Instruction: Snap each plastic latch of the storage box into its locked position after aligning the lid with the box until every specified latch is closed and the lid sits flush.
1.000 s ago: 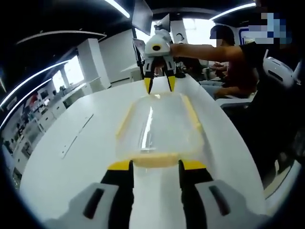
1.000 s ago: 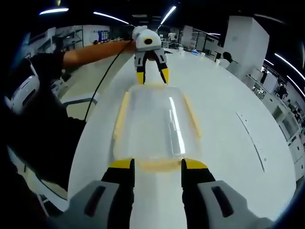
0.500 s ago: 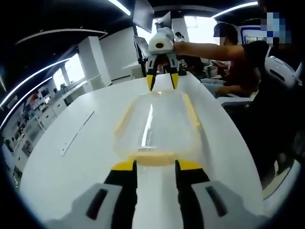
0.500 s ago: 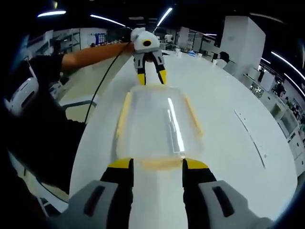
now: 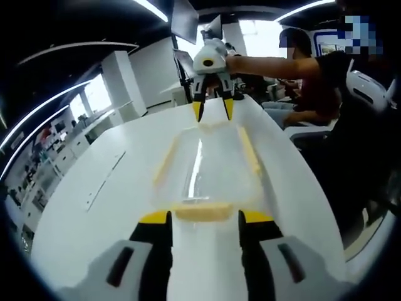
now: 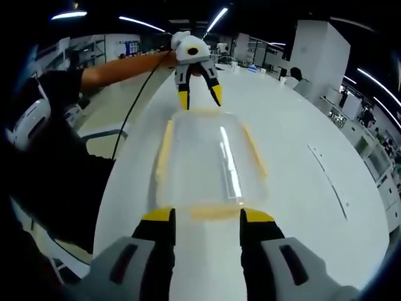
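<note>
The box [image 5: 207,166] lies mid-frame on the white table [image 5: 100,188], its clear lid [image 6: 210,163] on. The left gripper [image 5: 203,216] and right gripper [image 6: 205,215] stand wide open at opposite ends, each straddling a yellow end latch [image 5: 202,212] without gripping it.

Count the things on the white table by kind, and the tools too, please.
Clear storage box with lid: 1
Yellow latches: 4
Tools: 2, left tool and right tool
Total: 7
</note>
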`<move>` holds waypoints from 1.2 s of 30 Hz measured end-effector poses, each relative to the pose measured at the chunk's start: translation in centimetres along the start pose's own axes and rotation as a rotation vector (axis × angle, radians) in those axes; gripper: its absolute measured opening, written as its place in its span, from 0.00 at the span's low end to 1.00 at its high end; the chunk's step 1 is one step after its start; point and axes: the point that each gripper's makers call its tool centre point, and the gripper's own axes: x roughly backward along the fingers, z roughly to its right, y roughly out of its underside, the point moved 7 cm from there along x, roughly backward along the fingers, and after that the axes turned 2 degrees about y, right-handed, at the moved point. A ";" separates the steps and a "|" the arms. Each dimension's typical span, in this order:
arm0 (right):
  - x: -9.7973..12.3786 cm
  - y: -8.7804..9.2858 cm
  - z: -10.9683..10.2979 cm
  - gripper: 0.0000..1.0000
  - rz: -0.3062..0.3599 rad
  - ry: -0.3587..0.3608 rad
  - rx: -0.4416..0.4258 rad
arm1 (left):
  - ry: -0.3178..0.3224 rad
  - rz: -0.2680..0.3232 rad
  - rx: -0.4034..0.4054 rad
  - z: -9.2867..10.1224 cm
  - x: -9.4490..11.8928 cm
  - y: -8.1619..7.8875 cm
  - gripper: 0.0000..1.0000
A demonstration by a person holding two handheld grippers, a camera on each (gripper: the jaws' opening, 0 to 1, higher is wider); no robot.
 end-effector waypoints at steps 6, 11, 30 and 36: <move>0.2 0.1 -0.6 0.44 0.020 0.023 -0.025 | -0.066 0.045 0.041 -0.6 0.0 -0.7 0.48; -0.1 0.3 -1.6 0.46 0.035 0.058 -0.032 | -0.106 0.023 0.133 -1.0 -0.7 -0.9 0.51; -2.3 2.3 -3.7 0.52 0.060 0.223 -0.151 | -0.126 -0.009 0.336 -1.3 -3.9 -1.6 0.51; -3.1 1.6 -5.2 0.51 0.068 0.360 -0.123 | -0.119 -0.038 0.369 -0.6 -4.5 -2.2 0.45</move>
